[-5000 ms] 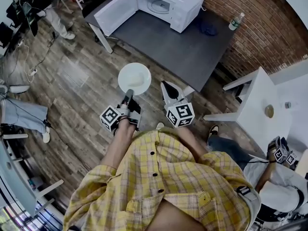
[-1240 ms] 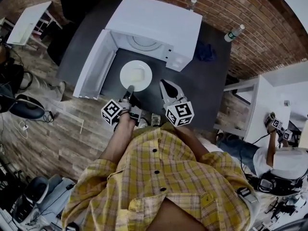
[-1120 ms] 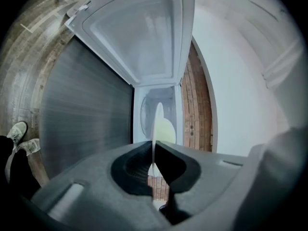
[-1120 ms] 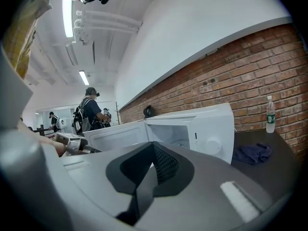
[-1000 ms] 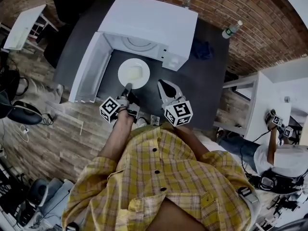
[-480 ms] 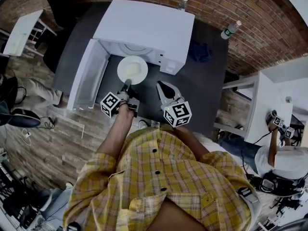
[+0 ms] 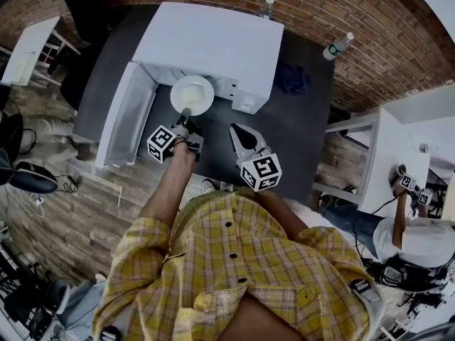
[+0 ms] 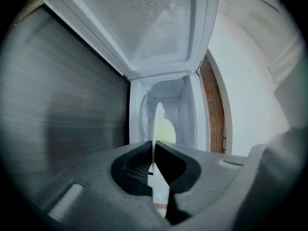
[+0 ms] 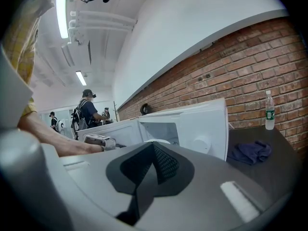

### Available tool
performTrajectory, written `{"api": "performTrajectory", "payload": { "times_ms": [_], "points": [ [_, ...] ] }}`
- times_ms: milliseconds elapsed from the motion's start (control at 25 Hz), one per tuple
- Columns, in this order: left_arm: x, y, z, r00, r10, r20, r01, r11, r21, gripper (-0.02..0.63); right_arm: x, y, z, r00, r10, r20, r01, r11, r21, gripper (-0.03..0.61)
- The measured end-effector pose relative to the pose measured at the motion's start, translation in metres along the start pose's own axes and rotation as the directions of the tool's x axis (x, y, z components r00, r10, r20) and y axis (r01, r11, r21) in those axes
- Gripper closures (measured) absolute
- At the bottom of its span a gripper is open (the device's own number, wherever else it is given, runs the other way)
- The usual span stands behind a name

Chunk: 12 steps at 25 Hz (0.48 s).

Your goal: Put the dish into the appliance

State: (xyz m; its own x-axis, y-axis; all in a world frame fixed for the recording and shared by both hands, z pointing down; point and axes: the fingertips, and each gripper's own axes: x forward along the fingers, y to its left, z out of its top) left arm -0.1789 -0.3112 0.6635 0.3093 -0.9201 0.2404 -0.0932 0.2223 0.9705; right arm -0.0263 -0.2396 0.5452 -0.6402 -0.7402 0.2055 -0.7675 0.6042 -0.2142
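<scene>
My left tongs clamp the rim of the one dish, which hangs just ahead of them at the mouth of the one microwave, whose door stands open. I judge the dish is not yet set down inside. My right tongs are pinched together, empty. Beyond them on the worktop are one blue cloth and two bottles.

Brick wall, wood floor, dark table
</scene>
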Motion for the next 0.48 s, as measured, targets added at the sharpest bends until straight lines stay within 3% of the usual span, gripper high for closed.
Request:
{"api": "performTrajectory", "payload": {
  "times_ms": [480],
  "points": [
    [0.039, 0.011, 0.012, 1.0, 0.013, -0.015, -0.013, 1.0, 0.013, 0.604, 0.0, -0.003, -0.001, 1.0, 0.002, -0.011, -0.002, 1.0, -0.005, 0.575]
  ]
}}
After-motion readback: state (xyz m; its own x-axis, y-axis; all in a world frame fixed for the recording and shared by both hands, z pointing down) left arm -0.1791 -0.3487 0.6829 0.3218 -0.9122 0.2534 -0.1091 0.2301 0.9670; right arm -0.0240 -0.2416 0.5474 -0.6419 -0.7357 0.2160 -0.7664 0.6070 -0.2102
